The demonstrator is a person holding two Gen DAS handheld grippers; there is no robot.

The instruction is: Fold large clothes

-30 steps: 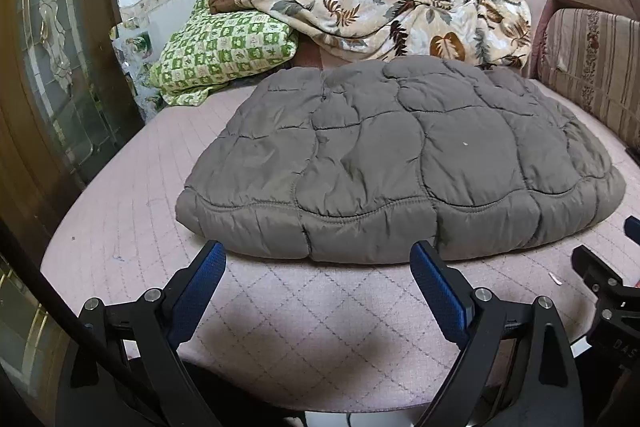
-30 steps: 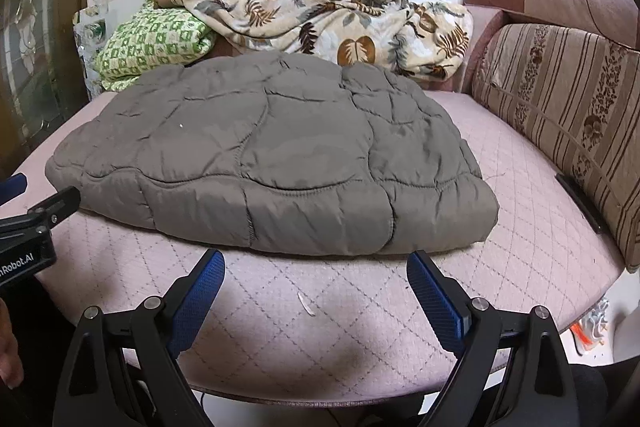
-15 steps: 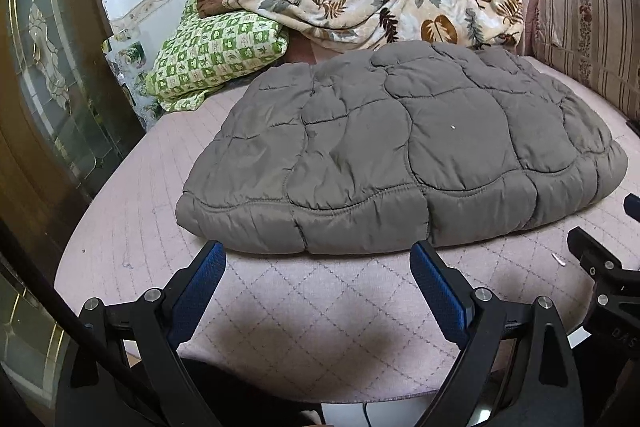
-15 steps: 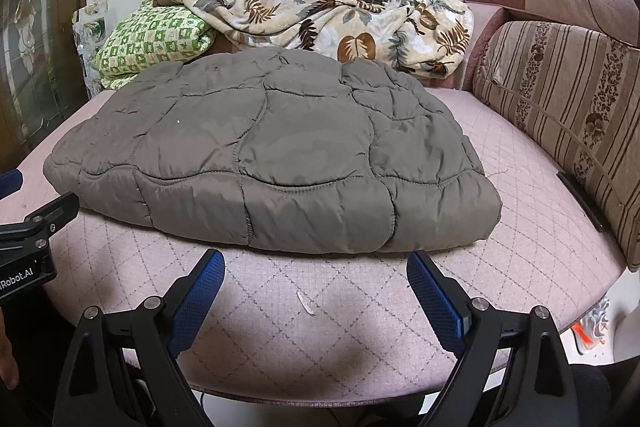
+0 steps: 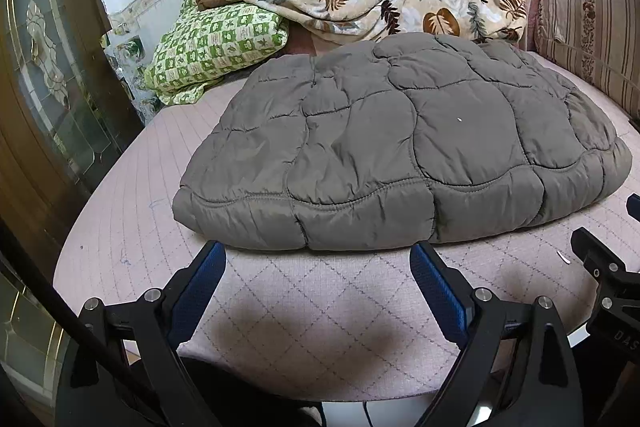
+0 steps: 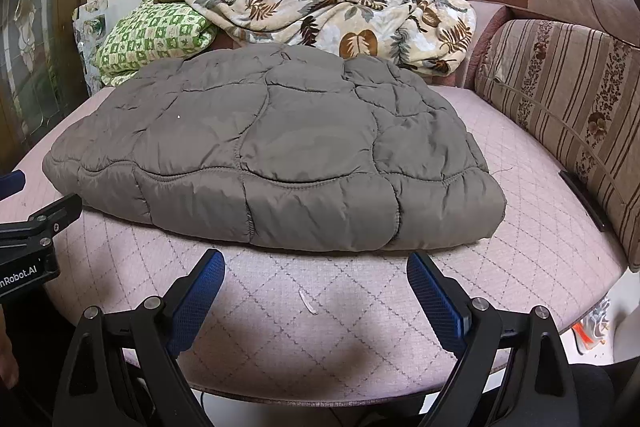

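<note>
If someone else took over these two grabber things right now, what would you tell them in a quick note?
Left gripper: open, empty, hovering just short of the jacket's near edge.
Right gripper: open, empty, likewise in front of that edge.
The grey quilted jacket lies on the pink bed as a flat, thick bundle, apparently folded already. A blanket and green pillow sit behind it.
Left: decide whether another fold is needed; if so, grip the near edge first.

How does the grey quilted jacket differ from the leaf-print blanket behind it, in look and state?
The grey quilted jacket is plain and puffy; the leaf-print blanket is cream with brown leaves. The jacket lies as a flat, neat bundle mid-bed; the blanket is crumpled in a heap by the wall. Neither touches a hand-held gripper.
</note>
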